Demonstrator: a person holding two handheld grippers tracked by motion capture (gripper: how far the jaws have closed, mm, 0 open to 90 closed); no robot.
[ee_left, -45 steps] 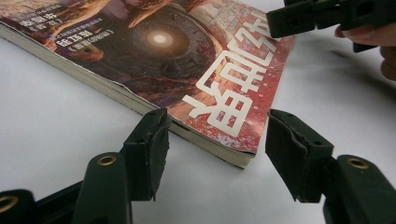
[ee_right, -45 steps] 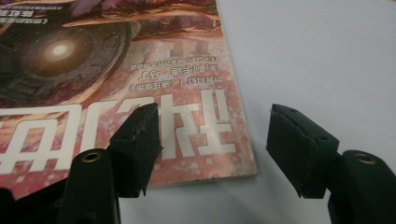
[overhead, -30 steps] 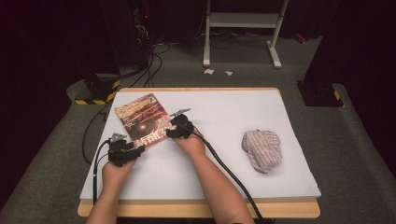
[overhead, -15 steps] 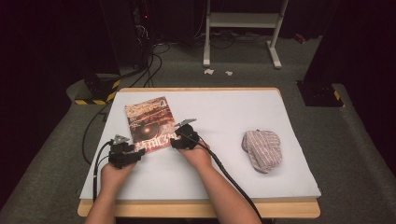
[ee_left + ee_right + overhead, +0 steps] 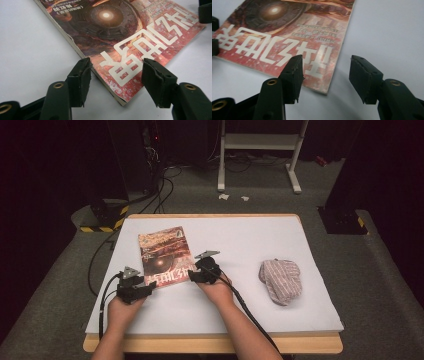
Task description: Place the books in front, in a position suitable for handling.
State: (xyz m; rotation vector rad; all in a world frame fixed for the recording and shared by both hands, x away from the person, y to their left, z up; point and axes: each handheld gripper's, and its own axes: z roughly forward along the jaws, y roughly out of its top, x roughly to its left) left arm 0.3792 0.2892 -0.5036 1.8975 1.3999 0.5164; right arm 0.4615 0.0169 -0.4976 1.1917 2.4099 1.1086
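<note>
Since a second ago the book (image 5: 164,256) has turned: its long edges then ran slantwise across the desk (image 5: 320,320), and now it lies nearly square to the desk edge, a little farther left. The right gripper (image 5: 192,276) has come toward the person along the book's near right corner, while the left gripper (image 5: 145,290) sits at much the same spot by the near left corner.

There is one book, flat on the white sheet in the left half of the desk, cover up. One striped cloth (image 5: 281,280) lies bunched well apart to the right. Two grippers, one in each hand.

The high view gives the whole layout but not the gap between the jaws. The left gripper view supplies that: its jaws stand apart, one on each side of the book's (image 5: 125,37) near corner, the left jaw just beside the spine edge and the right jaw over the cover, neither pressing on it. That view also shows the large white lettering on the red cover and a glowing disc above it, and a bit of the other gripper at the top right edge.

In the right gripper view the jaws have just been opening slightly; they too are apart, with the book's (image 5: 294,32) corner lying between and below them, not clamped. The lettering appears upside down there.
</note>
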